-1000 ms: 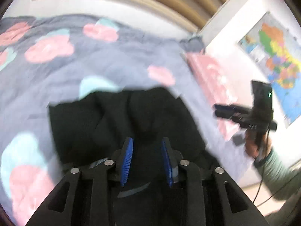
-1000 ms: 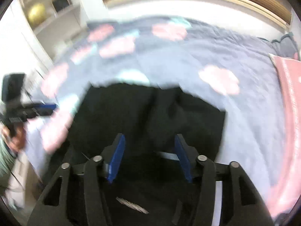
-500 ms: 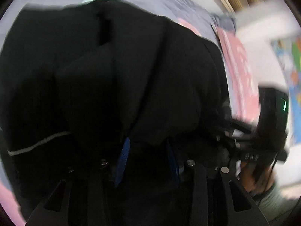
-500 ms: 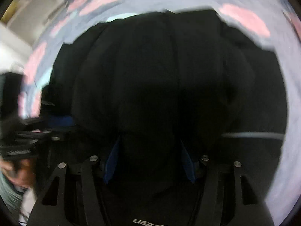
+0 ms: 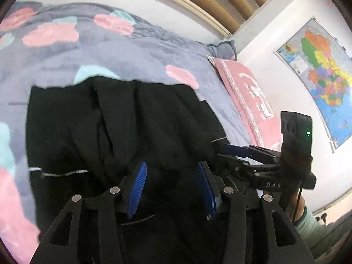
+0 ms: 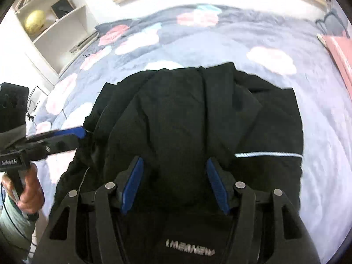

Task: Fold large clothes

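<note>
Just laid the black jacket point(image 5: 136, 132) down folded on the bed point(image 5: 132, 50). My left gripper point(image 5: 171, 189) was just opening; right gripper point(image 6: 173, 184) looks released too, though dark cloth hides contact. Fold landed, I think.

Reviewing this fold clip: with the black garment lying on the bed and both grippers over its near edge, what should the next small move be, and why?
Probably draw both grippers back clear of the cloth. The black garment already lies doubled on the bedspread, and the left gripper, whose jaws have just been opening, and the right gripper both stand open with no cloth pinched.
</note>
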### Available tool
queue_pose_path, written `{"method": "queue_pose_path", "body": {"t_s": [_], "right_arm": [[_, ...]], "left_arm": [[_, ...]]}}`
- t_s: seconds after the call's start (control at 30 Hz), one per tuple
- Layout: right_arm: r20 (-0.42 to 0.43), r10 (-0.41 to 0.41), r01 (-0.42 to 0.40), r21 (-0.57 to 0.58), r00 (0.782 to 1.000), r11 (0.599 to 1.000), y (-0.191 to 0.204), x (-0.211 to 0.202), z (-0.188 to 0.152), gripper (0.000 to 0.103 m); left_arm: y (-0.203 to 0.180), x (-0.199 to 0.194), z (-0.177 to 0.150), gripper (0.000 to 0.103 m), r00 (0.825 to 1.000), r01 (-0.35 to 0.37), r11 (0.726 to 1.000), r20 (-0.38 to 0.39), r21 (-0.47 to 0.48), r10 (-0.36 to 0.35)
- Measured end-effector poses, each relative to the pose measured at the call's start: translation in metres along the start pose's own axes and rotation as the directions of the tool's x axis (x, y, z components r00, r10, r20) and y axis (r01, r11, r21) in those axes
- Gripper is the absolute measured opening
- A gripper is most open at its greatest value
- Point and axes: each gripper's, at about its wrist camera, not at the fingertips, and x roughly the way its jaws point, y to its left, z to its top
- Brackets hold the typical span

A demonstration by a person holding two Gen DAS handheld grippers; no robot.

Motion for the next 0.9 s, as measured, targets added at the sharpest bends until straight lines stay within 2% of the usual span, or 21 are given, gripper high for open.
{"method": "queue_pose_path", "body": {"t_s": [0.03, 0.1, 0.13, 0.17, 0.3, 0.4, 0.47, 0.53, 0.57, 0.67, 0.73, 0.77, 0.83, 0.9], "right_arm": [[-0.006, -0.024, 0.024, -0.015, 1.0, 1.0, 0.004, 0.014, -0.004, 0.063], [-0.061, -0.09, 0.088, -0.026, 0.994, 0.996, 0.006, 0.05, -0.013, 0.063], [-0.093, -0.097, 0.096, -0.016, 0.991, 0.995, 0.003, 0.065, -0.022, 0.063], [-0.095, -0.093, 0.093, -0.009, 0.991, 0.996, 0.0, 0.073, -0.026, 0.063], [0.004, -0.101, 0.101, -0.024, 0.995, 0.995, 0.003, 0.063, -0.041, 0.063], [0.013, -0.075, 0.075, 0.013, 0.997, 0.997, 0.0, 0.041, -0.055, 0.063], [0.044, -0.073, 0.072, 0.03, 0.996, 0.997, 0.001, 0.013, -0.073, 0.064], [0.079, -0.116, 0.113, 0.041, 0.99, 0.993, 0.001, -0.023, -0.101, 0.069], [0.082, -0.145, 0.142, 0.047, 0.986, 0.989, -0.001, -0.037, -0.115, 0.076], [0.081, -0.22, 0.214, 0.074, 0.972, 0.974, -0.012, -0.072, -0.153, 0.078], [0.066, -0.271, 0.263, 0.113, 0.96, 0.958, -0.026, -0.098, -0.185, 0.078], [0.059, -0.288, 0.279, 0.128, 0.956, 0.952, -0.032, -0.107, -0.193, 0.078], [0.038, -0.322, 0.309, 0.191, 0.946, 0.932, -0.051, -0.129, -0.223, 0.078], [0.031, -0.308, 0.29, 0.257, 0.951, 0.922, -0.07, -0.145, -0.244, 0.078]], "left_arm": [[0.008, 0.012, -0.005, 0.049, 0.999, -0.029, 1.0, -0.021, -0.009, 0.029], [0.029, 0.054, -0.022, 0.049, 0.983, -0.139, 0.989, -0.126, -0.048, 0.132], [0.037, 0.065, -0.028, 0.049, 0.982, -0.141, 0.987, -0.134, -0.076, 0.13], [0.039, 0.066, -0.03, 0.049, 0.985, -0.14, 0.987, -0.114, -0.074, 0.131], [0.022, 0.055, -0.036, 0.049, 0.981, -0.186, 0.982, -0.065, -0.023, 0.185], [0.009, 0.025, -0.047, 0.049, 0.974, -0.224, 0.975, -0.023, 0.005, 0.224], [-0.009, -0.001, -0.061, 0.049, 0.972, -0.233, 0.972, 0.019, 0.033, 0.233], [-0.023, -0.031, -0.077, 0.049, 0.967, -0.251, 0.967, 0.052, 0.055, 0.248], [-0.03, -0.047, -0.093, 0.049, 0.962, -0.27, 0.96, 0.062, 0.074, 0.266], [-0.044, -0.083, -0.139, 0.055, 0.936, -0.351, 0.928, 0.072, 0.122, 0.344], [-0.038, -0.104, -0.172, 0.056, 0.916, -0.401, 0.911, 0.057, 0.095, 0.397], [-0.033, -0.113, -0.19, 0.056, 0.913, -0.409, 0.91, 0.047, 0.065, 0.406], [-0.016, -0.128, -0.217, 0.056, 0.915, -0.401, 0.916, 0.031, -0.014, 0.402], [0.006, -0.135, -0.241, 0.056, 0.921, -0.386, 0.918, 0.02, -0.093, 0.389]]}}
